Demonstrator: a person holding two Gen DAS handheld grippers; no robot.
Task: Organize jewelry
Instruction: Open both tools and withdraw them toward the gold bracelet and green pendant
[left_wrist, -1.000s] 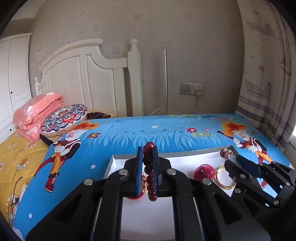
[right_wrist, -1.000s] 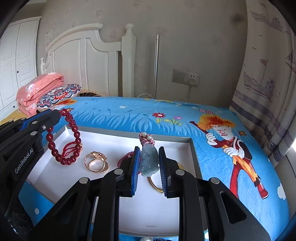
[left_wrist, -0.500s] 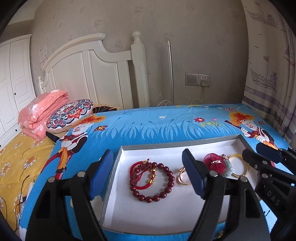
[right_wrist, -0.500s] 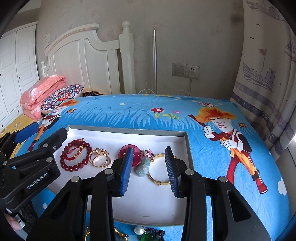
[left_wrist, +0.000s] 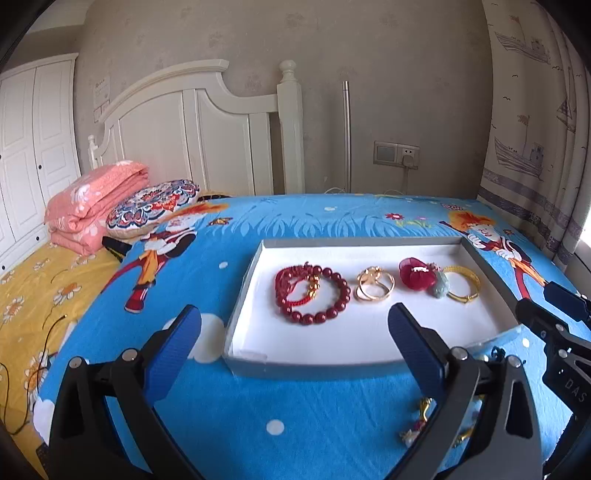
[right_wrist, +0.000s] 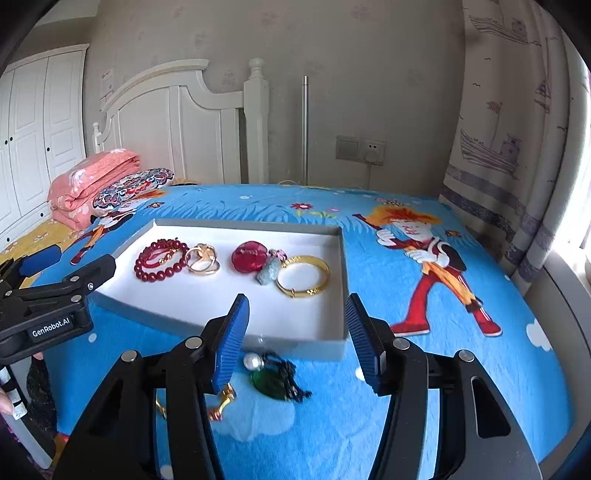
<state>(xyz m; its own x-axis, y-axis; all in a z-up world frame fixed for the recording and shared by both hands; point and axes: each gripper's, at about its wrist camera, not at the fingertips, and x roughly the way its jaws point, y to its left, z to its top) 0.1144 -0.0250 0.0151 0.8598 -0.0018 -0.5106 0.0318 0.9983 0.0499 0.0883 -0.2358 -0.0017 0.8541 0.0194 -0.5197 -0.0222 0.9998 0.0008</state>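
A white tray (left_wrist: 332, 343) (right_wrist: 207, 299) lies on the blue bedspread. In it lie a red bead bracelet (left_wrist: 321, 297) (right_wrist: 159, 264) with a red cord bracelet, gold rings (left_wrist: 375, 286) (right_wrist: 203, 258), a red flower piece (left_wrist: 417, 277) (right_wrist: 249, 256), a pale jade pendant (left_wrist: 439, 288) (right_wrist: 269, 275) and a gold bangle (left_wrist: 461, 288) (right_wrist: 303, 275). My left gripper (left_wrist: 295, 343) is open and empty, held back before the tray. My right gripper (right_wrist: 297, 338) is open and empty over the tray's near edge. Loose pieces lie in front of the tray: a pearl (right_wrist: 253, 361), a green pendant (right_wrist: 271, 382) and gold items (right_wrist: 221, 400) (left_wrist: 424, 410).
Folded pink blanket (left_wrist: 92, 199) and patterned pillow (left_wrist: 155, 203) lie at the bed's head, by the white headboard (left_wrist: 192, 129). A curtain (right_wrist: 517, 129) hangs at the right. A wall socket (left_wrist: 397, 153) with a cable sits behind the bed.
Both grippers opened, letting go of the red bead bracelet and the jade pendant into the tray, then drew back towards me and rose.
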